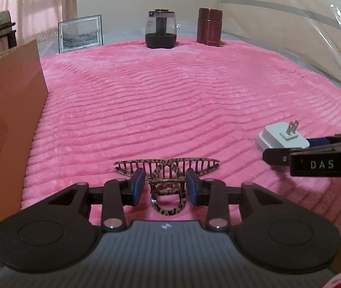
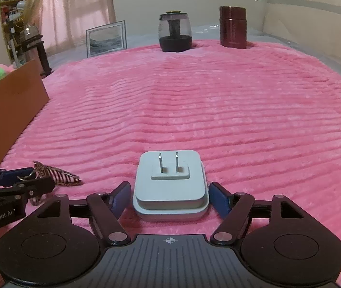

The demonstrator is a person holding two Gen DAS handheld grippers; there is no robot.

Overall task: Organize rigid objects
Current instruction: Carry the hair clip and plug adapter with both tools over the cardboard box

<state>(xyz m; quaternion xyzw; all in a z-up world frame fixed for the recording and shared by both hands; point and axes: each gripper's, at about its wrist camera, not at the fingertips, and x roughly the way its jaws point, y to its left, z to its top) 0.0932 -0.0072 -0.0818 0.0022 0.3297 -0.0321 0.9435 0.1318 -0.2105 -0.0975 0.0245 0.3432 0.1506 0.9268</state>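
We are looking at a plush pink blanket (image 2: 218,110), soft and ribbed in rows. At lower centre of the left view, a glossy plastic hair clip (image 1: 168,168) in leopard print is lying on it. The white charger (image 2: 170,187) is showing smooth matt plastic with two shiny metal prongs. At the left edge, a matt brown cardboard box (image 1: 7,110) is standing. At the top, a clear glass teapot (image 1: 161,28) and a glossy dark-red flask (image 1: 209,27) are catching light.

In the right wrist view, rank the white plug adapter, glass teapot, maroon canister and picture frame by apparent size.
1. White plug adapter, largest, though nearest the camera.
2. Picture frame.
3. Maroon canister and glass teapot: too alike to rank.
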